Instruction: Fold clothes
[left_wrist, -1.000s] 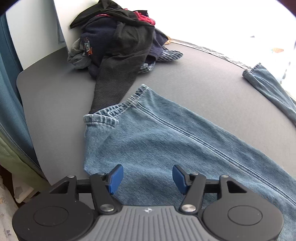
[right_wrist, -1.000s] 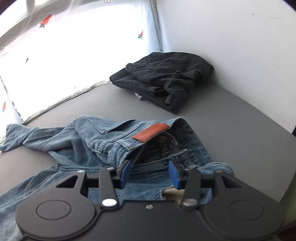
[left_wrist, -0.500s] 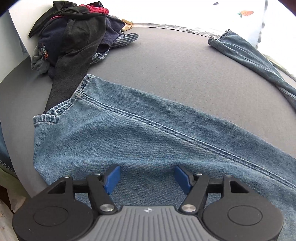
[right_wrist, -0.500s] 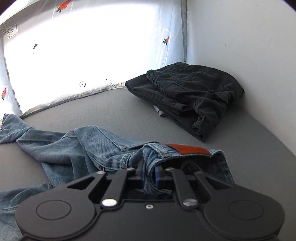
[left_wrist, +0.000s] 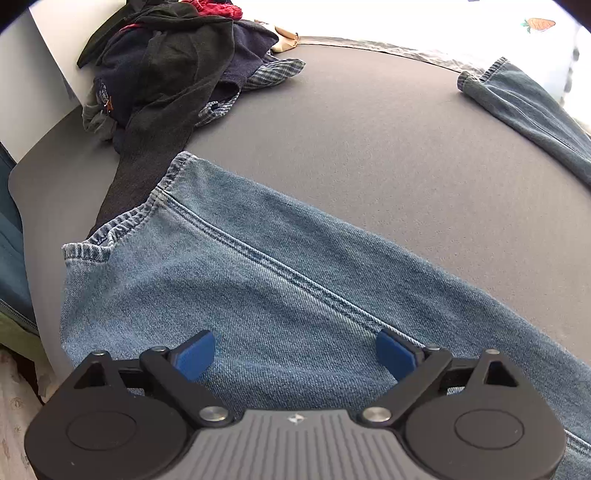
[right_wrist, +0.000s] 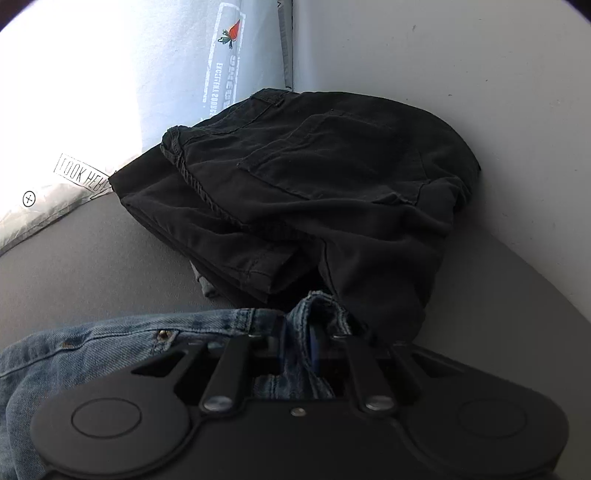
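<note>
Pinching jeans (right_wrist: 110, 343) waistband, right hand-held gripper (right_wrist: 314, 343) eases slightly; left hand-held gripper (left_wrist: 293, 354) opening wide, empty, over leg on surface (left_wrist: 369, 129). Denim heavy, floppy; grip hem (left_wrist: 122, 225) next.

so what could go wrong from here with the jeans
1. The right gripper pinches only a bunched bit of the jeans at the waistband, and its jaws are opening slightly, so the denim may slip out.
2. That bunch sits right against the folded black trousers; a pull could drag or muss them.
3. The left gripper, jaws opening, holds nothing, and the leg hem lies on a dark garment from the clothes pile, which might snag.
</note>
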